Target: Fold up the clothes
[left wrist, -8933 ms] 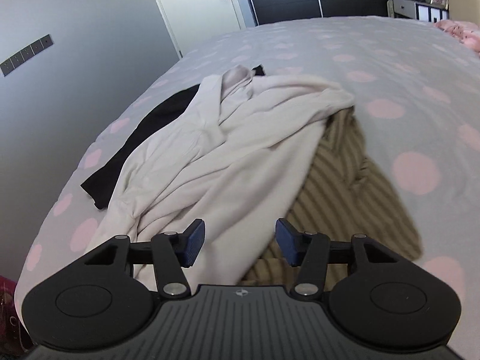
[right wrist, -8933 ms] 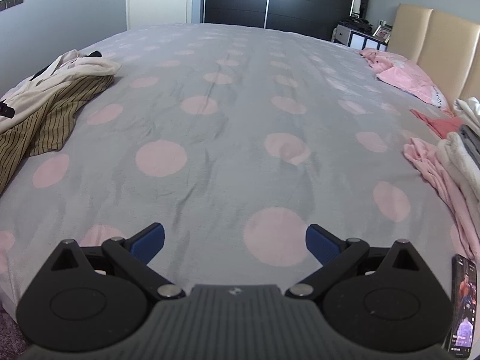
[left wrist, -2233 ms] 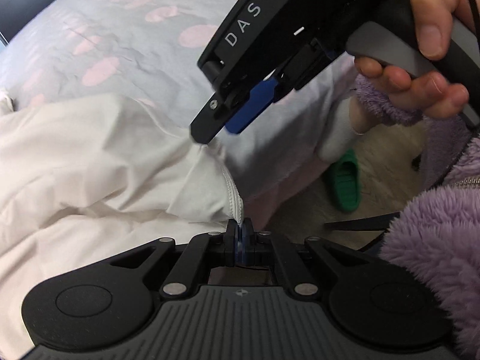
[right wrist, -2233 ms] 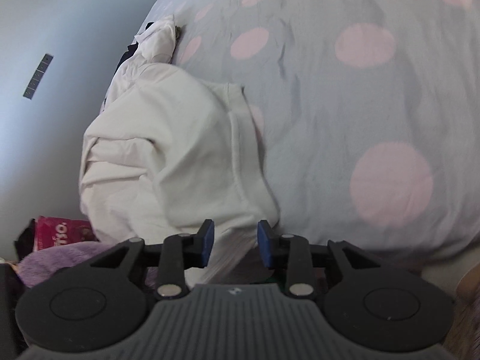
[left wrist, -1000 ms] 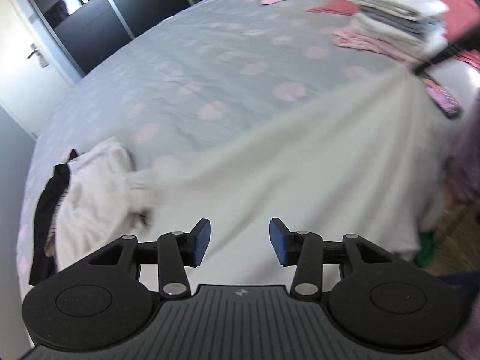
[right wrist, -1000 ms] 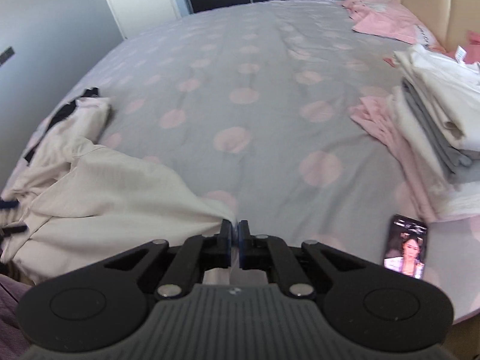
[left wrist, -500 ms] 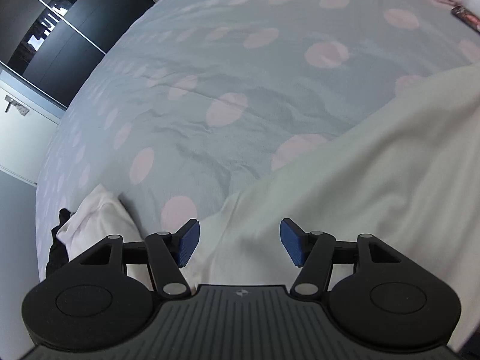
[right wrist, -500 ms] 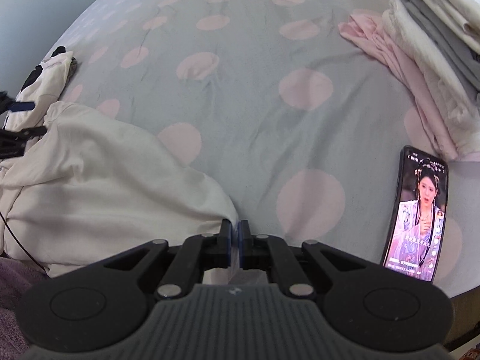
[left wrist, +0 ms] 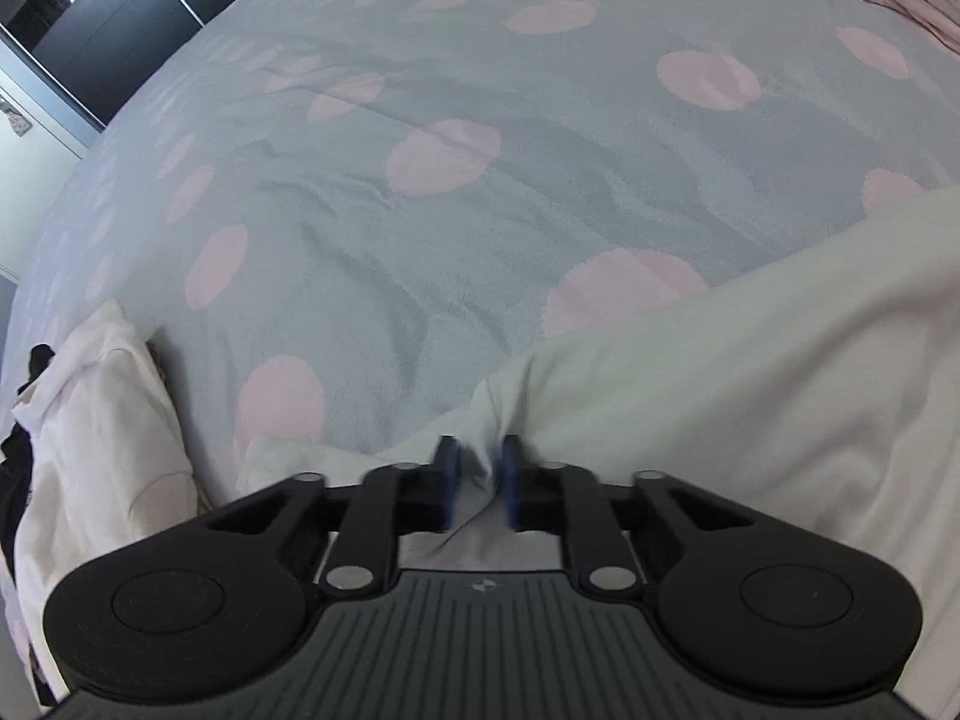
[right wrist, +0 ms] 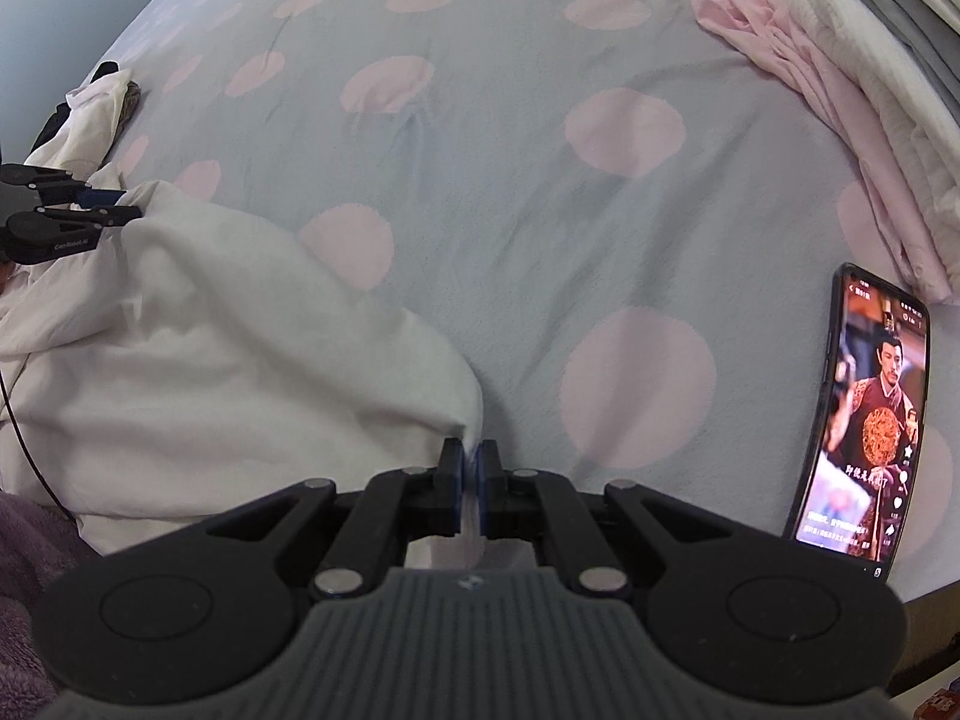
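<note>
Bed [right wrist: 510,192] under us, grey cover with pink dots. White garment [right wrist: 210,360] lies on it left of the right gripper [right wrist: 471,474]. Phone [right wrist: 864,420] lies to its right, screen lit. Folded stack [right wrist: 888,60] and pink cloth [right wrist: 774,42] far right ahead; crumpled clothes [left wrist: 90,408] lie left of the left gripper [left wrist: 478,477].

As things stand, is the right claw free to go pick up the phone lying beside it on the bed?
Probably not yet. The right claw is shut on a corner of the cream garment, so it would have to let go first. Otherwise only bare bedspread lies between it and the phone.
</note>
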Demonstrator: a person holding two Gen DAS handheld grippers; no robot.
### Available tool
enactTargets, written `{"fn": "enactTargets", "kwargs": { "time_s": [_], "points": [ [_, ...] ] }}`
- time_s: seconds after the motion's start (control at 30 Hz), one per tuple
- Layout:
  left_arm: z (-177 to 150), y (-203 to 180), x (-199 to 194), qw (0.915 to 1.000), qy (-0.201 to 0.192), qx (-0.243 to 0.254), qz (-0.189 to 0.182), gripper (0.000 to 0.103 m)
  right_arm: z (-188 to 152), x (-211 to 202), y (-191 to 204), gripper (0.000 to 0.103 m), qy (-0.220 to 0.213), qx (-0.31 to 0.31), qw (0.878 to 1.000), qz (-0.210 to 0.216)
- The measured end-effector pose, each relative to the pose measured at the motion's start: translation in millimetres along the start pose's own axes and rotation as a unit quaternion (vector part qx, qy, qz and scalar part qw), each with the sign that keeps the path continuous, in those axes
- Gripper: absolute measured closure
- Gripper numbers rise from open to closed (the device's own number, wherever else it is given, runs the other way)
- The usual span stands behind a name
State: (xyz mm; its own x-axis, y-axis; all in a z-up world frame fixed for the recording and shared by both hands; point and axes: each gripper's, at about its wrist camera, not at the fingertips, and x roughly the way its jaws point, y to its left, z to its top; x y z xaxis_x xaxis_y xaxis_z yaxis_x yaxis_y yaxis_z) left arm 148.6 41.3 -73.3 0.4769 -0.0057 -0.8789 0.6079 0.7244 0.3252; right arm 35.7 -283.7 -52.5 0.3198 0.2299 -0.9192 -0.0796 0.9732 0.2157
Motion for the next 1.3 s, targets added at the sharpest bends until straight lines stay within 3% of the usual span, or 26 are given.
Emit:
{"fn": "enactTargets", "kwargs": {
  "time_s": [0.13, 0.3, 0.4, 0.53, 0.63, 0.7, 0.83, 0.93, 1.0, 1.13, 1.23, 1.3],
  "points": [
    [-5.5, 12.2, -41.7, 0.9972, -0.041, -0.061, 0.011, 0.1, 0.8, -15.2, 4.7, 0.098, -0.032, -0.007, 0.999, 0.0],
    [-5.5, 42.6, -132.1, 0.9834, -0.129, -0.12, 0.043, 0.1, 3.9, -53.5, 19.9, 0.098, -0.1, -0.03, 0.995, 0.002],
    [2.4, 58.1, -193.5, 0.9694, -0.187, -0.134, 0.086, 0.1, 13.3, -87.6, 33.0, 0.098, -0.15, -0.044, 0.988, 0.014],
    [16.0, 84.6, -277.4, 0.9436, -0.259, -0.155, 0.137, 0.1, 36.2, -140.1, 52.8, 0.098, -0.224, -0.069, 0.972, 0.017],
    [27.9, 95.8, -336.1, 0.9213, -0.307, -0.158, 0.178, 0.1, 58.4, -193.6, 67.2, 0.098, -0.298, -0.089, 0.95, 0.001],
    [34.8, 98.6, -372.3, 0.9017, -0.346, -0.155, 0.208, 0.1, 73.3, -234.6, 76.3, 0.098, -0.352, -0.097, 0.931, -0.009],
    [46.0, 103.1, -432.3, 0.8635, -0.415, -0.17, 0.231, 0.1, 95.6, -319.5, 90.7, 0.098, -0.465, -0.092, 0.88, -0.031],
    [50.4, 101.1, -454.0, 0.8492, -0.445, -0.173, 0.227, 0.1, 101.1, -374.5, 98.9, 0.098, -0.533, -0.091, 0.84, -0.049],
    [51.0, 96.8, -452.2, 0.8528, -0.444, -0.166, 0.22, 0.1, 104.4, -399.9, 99.7, 0.098, -0.545, -0.092, 0.832, -0.046],
    [40.0, 84.4, -410.4, 0.8874, -0.395, -0.139, 0.194, 0.101, 103.5, -399.7, 90.6, 0.098, -0.518, -0.101, 0.848, -0.05],
    [24.2, 68.7, -355.4, 0.9202, -0.338, -0.12, 0.157, 0.101, 101.0, -354.4, 74.9, 0.098, -0.468, -0.105, 0.875, -0.06],
    [15.0, 55.3, -310.3, 0.9405, -0.297, -0.104, 0.129, 0.101, 99.6, -306.9, 59.8, 0.098, -0.41, -0.105, 0.904, -0.066]
  ]
}}
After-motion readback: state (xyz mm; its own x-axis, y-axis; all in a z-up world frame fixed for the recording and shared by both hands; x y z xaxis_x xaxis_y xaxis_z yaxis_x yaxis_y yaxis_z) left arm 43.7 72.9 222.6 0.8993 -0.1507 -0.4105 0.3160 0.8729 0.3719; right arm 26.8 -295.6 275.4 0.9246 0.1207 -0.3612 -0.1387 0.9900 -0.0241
